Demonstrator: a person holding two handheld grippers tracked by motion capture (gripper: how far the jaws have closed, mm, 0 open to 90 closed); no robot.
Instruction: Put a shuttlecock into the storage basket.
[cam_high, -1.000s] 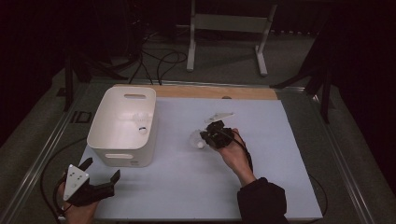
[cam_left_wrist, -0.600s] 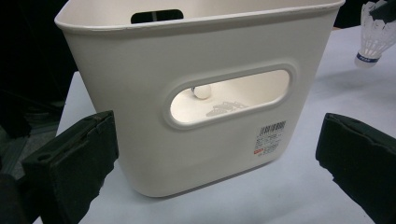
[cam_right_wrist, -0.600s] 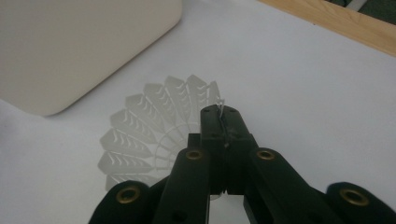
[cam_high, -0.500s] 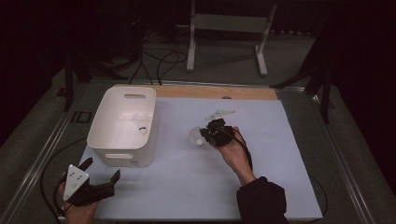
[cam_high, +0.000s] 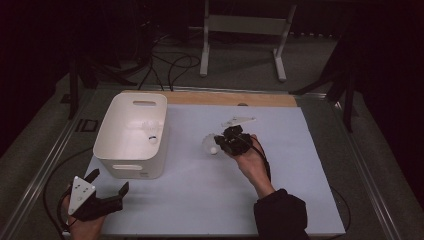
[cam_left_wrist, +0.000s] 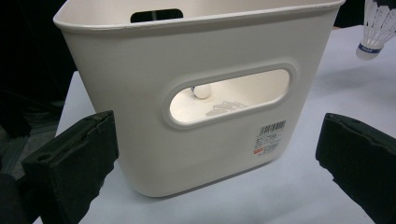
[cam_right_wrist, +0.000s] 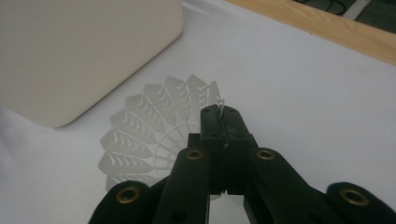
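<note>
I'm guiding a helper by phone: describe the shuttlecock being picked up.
Find the white bin on the pale blue mat. Just to its right, the right claw pinches a white feathered shuttlecock; the other shuttlecock lies inside the bin.

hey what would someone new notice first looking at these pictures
Most likely the white shuttlecock pinched by its feather rim in the shut right tongs, mid-table just right of the bin. Next, the big cream bin at the table's left, with another shuttlecock visible inside through its handle slot. The left tongs gape open near the front-left corner.
</note>
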